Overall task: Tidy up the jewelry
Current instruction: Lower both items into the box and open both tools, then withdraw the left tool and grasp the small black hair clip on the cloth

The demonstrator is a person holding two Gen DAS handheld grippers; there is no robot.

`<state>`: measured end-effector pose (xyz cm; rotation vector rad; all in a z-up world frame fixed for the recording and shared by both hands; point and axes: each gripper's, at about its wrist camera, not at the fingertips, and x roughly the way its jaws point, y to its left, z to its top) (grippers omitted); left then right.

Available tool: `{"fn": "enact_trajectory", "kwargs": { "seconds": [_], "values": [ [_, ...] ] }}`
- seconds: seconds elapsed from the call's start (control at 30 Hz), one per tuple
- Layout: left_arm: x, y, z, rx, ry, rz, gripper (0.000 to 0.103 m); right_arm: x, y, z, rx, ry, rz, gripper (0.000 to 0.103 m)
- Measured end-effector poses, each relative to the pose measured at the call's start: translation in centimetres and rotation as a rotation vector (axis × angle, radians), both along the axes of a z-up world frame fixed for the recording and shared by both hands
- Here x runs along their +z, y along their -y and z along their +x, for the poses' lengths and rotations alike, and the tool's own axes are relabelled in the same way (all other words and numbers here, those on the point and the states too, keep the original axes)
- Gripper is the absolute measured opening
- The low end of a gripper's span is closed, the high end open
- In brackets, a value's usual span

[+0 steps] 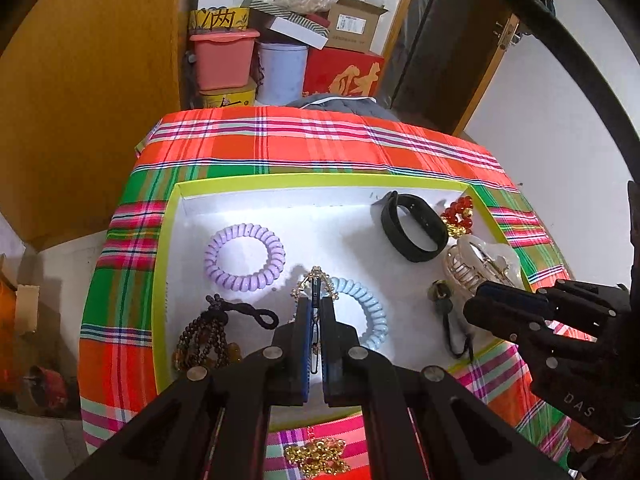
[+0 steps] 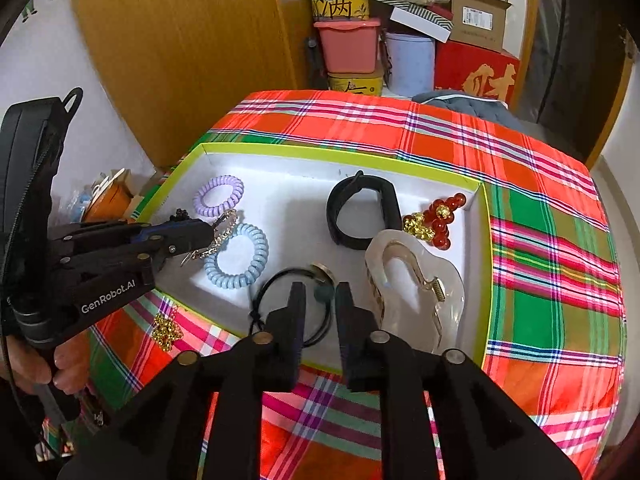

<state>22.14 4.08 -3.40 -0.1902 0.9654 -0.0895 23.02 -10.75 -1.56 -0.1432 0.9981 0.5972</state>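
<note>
Looking along my left tongs [image 1: 316, 312], I have the jaws pinched nearly together on a thin gold rhinestone hair clip [image 1: 314, 286], which sticks out past the tips above the white tray with the lime-green rim [image 1: 160, 280]. Just beyond and right of the tips lies a pale blue spiral hair tie [image 1: 370, 312]; ahead to the left sits a lilac spiral hair tie [image 1: 244, 256], and close on the left a dark brown bead bracelet with a black cord loop [image 1: 208, 336]. Far right of the tips are a black wristband [image 1: 414, 226], red and gold beads [image 1: 458, 216] and a clear plastic claw clip [image 1: 480, 264]. A gold bead cluster [image 1: 316, 456] lies on the plaid cloth [image 1: 280, 140] beneath my tongs.

From my right tongs [image 2: 320, 296], the jaws stand apart, holding nothing, above a black cord with a green stone [image 2: 324, 294]. The claw clip [image 2: 416, 280] is just right of the tips. My left tongs [image 2: 208, 232] appear at left, the hair clip [image 2: 220, 236] in their tips over the blue tie [image 2: 236, 256].
</note>
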Motion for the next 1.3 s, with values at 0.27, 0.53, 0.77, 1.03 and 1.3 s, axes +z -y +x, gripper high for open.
{"fn": "enact_trajectory", "kwargs": {
  "seconds": [0.27,0.53,0.77,1.03,1.3],
  "values": [
    [1.2,0.2,-0.9,0.001,0.01,-0.002,0.004,0.9,0.7,-1.0,-0.007,0.012,0.014,0.017],
    [3.1,0.1,-4.7,0.028,0.039,0.004,0.011,2.1,2.6,-3.4,-0.025,0.012,0.044,0.023],
    [4.0,0.2,-8.8,0.062,0.04,0.006,0.016,2.8,3.9,-6.1,-0.029,0.011,0.051,0.024],
    [4.3,0.5,-12.8,0.095,0.034,0.02,0.016,3.8,4.7,-8.9,-0.02,0.029,0.063,0.024],
    [4.5,0.3,-15.3,0.124,0.035,0.028,0.016,4.0,4.7,-10.8,0.003,0.026,0.067,0.025]
  ]
}}
